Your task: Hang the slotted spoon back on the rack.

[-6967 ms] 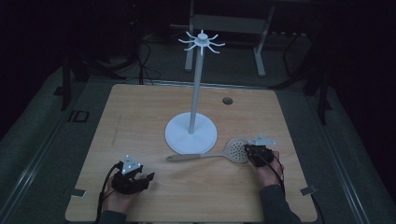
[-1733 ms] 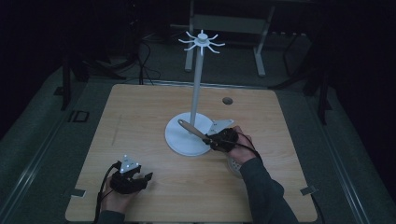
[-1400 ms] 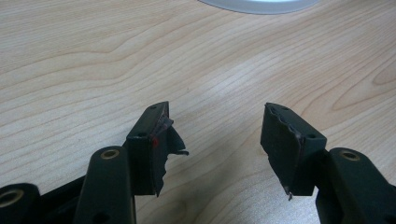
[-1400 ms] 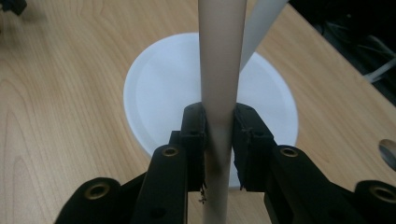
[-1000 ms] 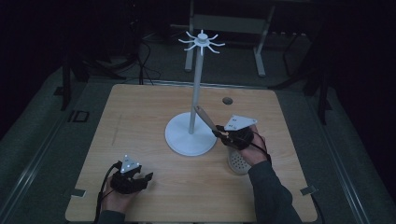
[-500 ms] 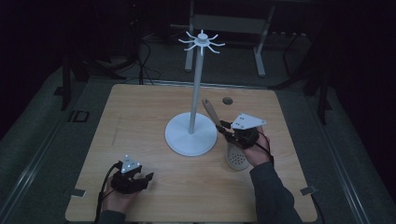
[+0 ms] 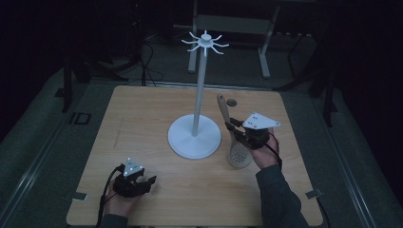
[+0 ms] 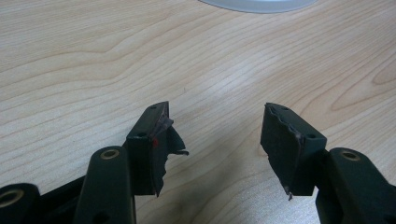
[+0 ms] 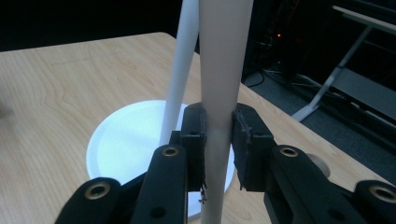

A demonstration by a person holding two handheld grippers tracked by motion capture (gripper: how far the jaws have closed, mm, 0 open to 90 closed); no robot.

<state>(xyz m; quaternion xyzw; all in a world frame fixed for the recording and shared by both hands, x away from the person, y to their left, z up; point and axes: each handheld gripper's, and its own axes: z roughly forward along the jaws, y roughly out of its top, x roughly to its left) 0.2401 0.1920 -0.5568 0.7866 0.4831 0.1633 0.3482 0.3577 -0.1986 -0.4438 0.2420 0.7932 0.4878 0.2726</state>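
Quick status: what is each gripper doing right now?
Left gripper: open, empty, over the table.
Right gripper: shut on the wooden slotted spoon's handle.

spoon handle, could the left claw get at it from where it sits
Probably yes: the left claw is open, with bare table between it and the spoon, though the stand sits partly across that path.
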